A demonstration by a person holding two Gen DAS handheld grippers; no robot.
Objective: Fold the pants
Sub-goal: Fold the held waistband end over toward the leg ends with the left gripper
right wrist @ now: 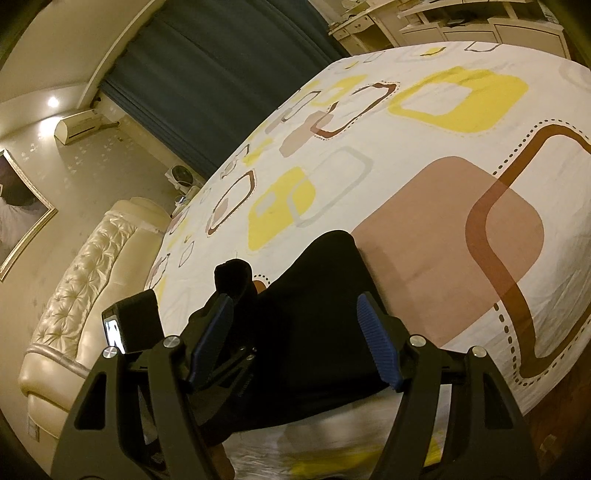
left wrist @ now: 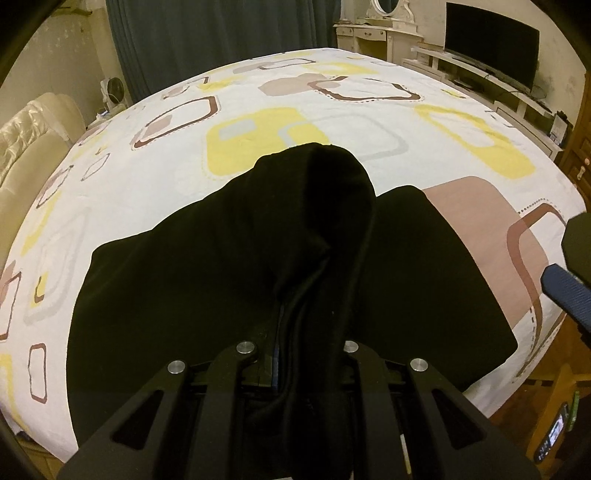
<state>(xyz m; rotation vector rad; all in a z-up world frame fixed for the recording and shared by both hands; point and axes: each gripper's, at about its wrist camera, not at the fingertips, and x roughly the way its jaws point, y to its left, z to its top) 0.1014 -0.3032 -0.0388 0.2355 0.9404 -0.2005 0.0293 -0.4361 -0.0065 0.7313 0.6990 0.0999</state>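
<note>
pants (left wrist: 207, 280): black, lying on the bed near its front edge, spread flat left and right; one bunched part is lifted off the rest and rises toward the left wrist camera, ending in a rounded fold at the top
pants, right view (right wrist: 314, 332): same dark cloth flat on the sheet under the right gripper, one corner reaching up toward a pinkish-brown patch of the print
left gripper (left wrist: 310, 354): jaws nearly together, clamped on the raised bunch of pants — fingertips buried in cloth, not visible; in the right wrist view it shows at left (right wrist: 236, 284) with the lifted fabric around it
right gripper (right wrist: 299, 343): jaws wide apart, blue ribbed pads (right wrist: 380, 347) on each side, nothing pinched; hangs above the flat pants — contact with the cloth cannot be told; one blue pad shows at the right edge of the left view (left wrist: 565, 291)
bed sheet (left wrist: 369, 122): white with yellow, brown and grey rounded squares, covers the whole bed
headboard (right wrist: 85, 273): cream, tufted, at left
curtain (left wrist: 221, 48): dark teal, behind the bed
TV (left wrist: 491, 48): dark screen on a white console at far right
dressing table (left wrist: 373, 33): white, with oval mirror, beside the TV
air conditioner (right wrist: 79, 123): wall-mounted, upper left in right view
</note>
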